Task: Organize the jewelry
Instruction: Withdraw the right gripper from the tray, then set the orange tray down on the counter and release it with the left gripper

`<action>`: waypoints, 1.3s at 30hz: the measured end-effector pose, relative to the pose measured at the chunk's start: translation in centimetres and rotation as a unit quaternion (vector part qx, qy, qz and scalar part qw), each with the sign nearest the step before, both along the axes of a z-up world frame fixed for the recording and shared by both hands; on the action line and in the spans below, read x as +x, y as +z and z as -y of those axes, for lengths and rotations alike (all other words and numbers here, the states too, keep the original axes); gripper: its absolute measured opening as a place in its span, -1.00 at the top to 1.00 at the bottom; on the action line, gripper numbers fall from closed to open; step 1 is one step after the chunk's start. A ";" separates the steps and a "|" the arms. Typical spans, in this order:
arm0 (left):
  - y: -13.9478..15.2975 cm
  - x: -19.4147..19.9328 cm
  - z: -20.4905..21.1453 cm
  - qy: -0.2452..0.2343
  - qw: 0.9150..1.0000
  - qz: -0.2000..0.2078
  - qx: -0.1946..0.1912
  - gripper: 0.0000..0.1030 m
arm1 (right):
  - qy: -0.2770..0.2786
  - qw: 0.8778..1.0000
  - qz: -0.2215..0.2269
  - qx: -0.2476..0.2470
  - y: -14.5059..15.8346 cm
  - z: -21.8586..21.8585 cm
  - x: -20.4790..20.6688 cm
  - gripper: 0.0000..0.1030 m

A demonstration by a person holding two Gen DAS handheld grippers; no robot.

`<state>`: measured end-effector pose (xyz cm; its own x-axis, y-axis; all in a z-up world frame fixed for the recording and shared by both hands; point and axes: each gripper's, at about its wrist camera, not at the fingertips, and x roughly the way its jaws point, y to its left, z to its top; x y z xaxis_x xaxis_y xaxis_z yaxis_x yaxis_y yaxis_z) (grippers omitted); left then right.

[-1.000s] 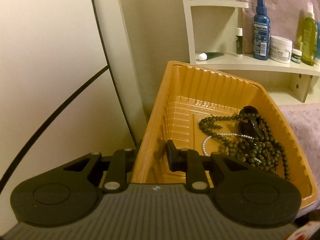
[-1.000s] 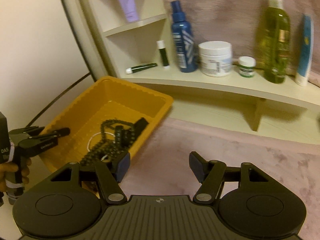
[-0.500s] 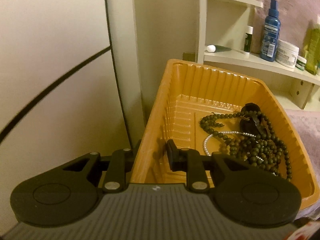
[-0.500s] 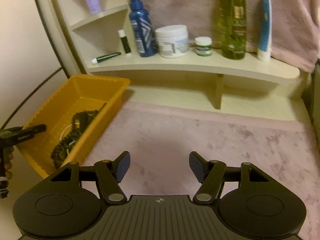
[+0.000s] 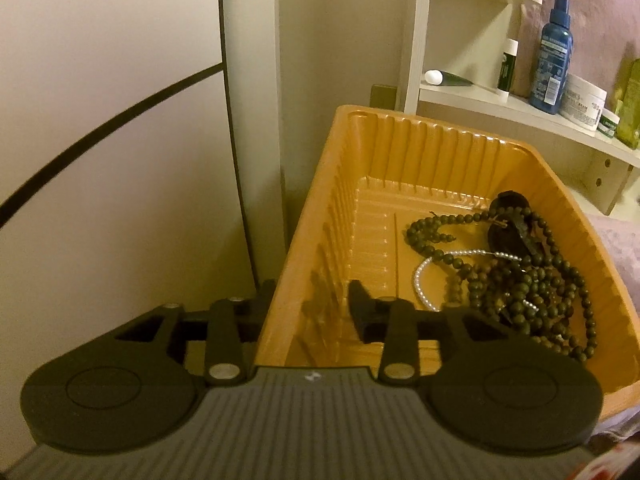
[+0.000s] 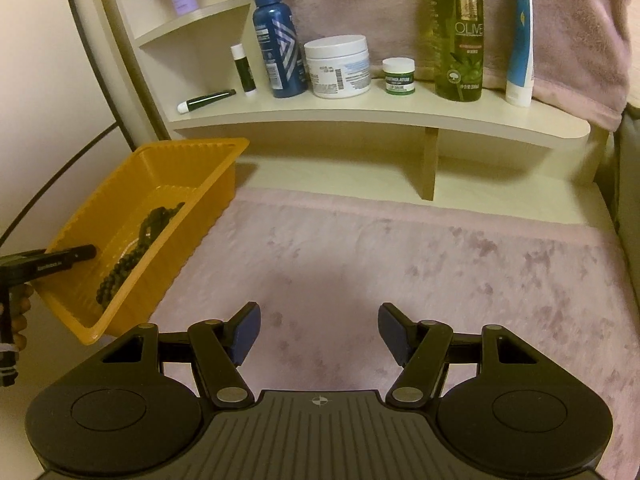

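An orange ribbed plastic tray [image 5: 420, 148] holds dark beaded necklaces [image 5: 528, 280], a small pearl strand [image 5: 424, 284] and a black clip-like piece [image 5: 510, 224]. My left gripper [image 5: 310, 300] is shut on the tray's near left wall, one finger outside, one inside, holding it tilted. In the right wrist view the tray [image 6: 100, 320] is at the left, lifted at an angle over the pink cloth [image 6: 400, 264], with the left gripper [image 6: 60, 262] clamped on its rim. My right gripper [image 6: 318, 330] is open and empty above the cloth.
A cream shelf [image 6: 380, 114] behind carries a blue spray bottle [image 6: 276, 40], a white jar [image 6: 338, 66], a small green jar [image 6: 398, 76], an olive bottle [image 6: 456, 28], a blue tube [image 6: 520, 36], a lip balm [image 6: 243, 68] and a green tube [image 6: 206, 101]. A wall stands at left.
My right gripper has drawn away to the right, off the tray, now over bare cloth. My left gripper keeps its hold on the tray, which has swung slightly.
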<state>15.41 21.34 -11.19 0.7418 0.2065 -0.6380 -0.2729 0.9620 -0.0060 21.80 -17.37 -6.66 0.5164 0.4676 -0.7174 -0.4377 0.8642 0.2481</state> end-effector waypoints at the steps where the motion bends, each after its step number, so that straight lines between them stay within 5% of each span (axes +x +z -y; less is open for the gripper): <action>1: 0.0 -0.2 0.0 0.000 1.000 0.000 -0.001 0.17 | 0.000 1.000 0.000 0.000 0.0 0.0 -0.1 -0.27; 11: 1.5 -2.9 -0.8 0.014 1.000 0.003 0.005 0.04 | -0.005 1.000 -0.001 0.001 0.1 -0.4 -1.1 -0.27; 19: 5.9 -5.8 0.6 0.018 0.999 0.012 0.043 -0.04 | -0.025 0.999 0.016 -0.020 1.2 0.0 -3.3 -0.27; 24: 9.3 -7.2 5.0 -0.011 0.997 0.003 0.076 -0.05 | -0.033 0.998 0.042 -0.036 2.5 0.4 -6.0 -0.27; 31: 11.6 -8.8 12.8 -0.069 0.997 -0.016 0.031 -0.05 | -0.057 0.997 0.050 -0.029 4.6 2.3 -9.1 -0.27; 39: 11.3 -10.2 19.9 -0.107 0.993 -0.040 0.026 -0.05 | -0.078 0.996 0.030 -0.034 5.9 4.4 -12.5 -0.27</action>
<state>5.25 1.49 0.09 0.7192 0.0841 -0.6897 -0.0603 0.9965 0.0587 9.33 -21.78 -0.75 0.6218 0.3294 -0.7105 -0.3082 0.9370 0.1646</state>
